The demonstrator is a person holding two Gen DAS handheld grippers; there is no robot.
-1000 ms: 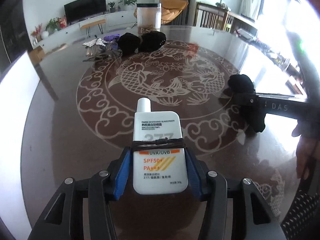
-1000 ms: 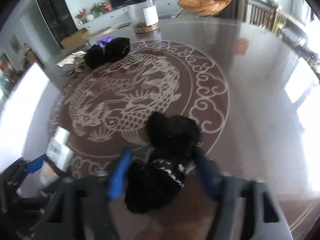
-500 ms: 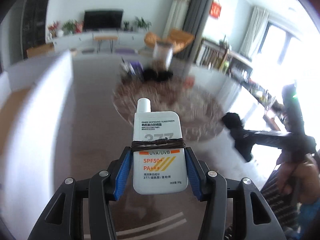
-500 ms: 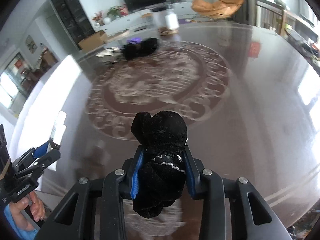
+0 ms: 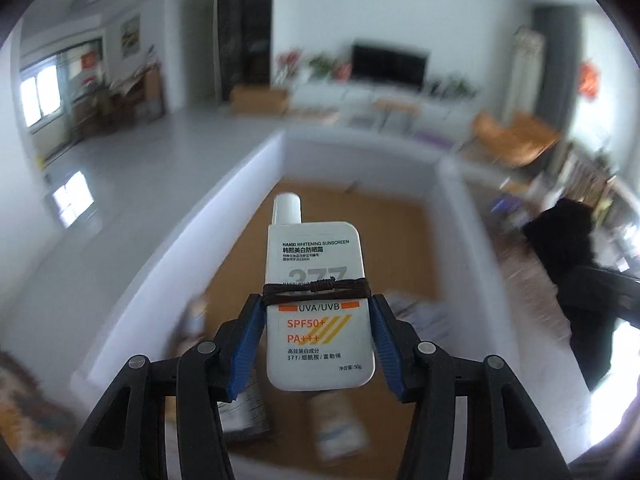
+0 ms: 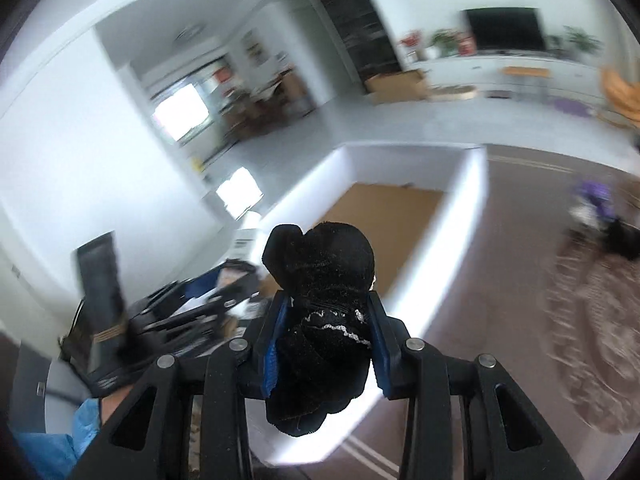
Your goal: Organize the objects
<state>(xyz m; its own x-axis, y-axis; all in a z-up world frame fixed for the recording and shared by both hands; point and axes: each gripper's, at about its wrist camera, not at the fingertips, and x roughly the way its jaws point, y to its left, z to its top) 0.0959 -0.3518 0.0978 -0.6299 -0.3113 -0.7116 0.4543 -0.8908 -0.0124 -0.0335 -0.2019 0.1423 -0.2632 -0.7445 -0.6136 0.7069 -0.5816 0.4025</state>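
Note:
A white sunscreen bottle [image 5: 316,256] with a dark hair tie [image 5: 316,290] wound around it stands upright in my left gripper [image 5: 317,308], which is shut on its sides. It hangs above a white-walled box [image 5: 224,216] with a brown cardboard bottom. My right gripper [image 6: 328,304] pinches a black fuzzy cloth [image 6: 324,264] with white trim; its jaws are opening, though the pads still press the cloth. It hovers over the box's near corner [image 6: 452,248]. Each view shows the other gripper: the black cloth [image 5: 568,240] at right, the blurred left gripper [image 6: 224,280] at left.
Blurred packets [image 5: 340,424] and a striped pack [image 5: 420,316] lie in the box bottom. The patterned brown table [image 6: 592,320] runs to the right of the box, with black things [image 6: 620,240] and a purple item [image 6: 596,192] on it. A gloved hand [image 6: 120,344] holds the left gripper.
Both grippers have swung left and upward off the patterned table to above the white box, each still carrying its object. The views have rolled.

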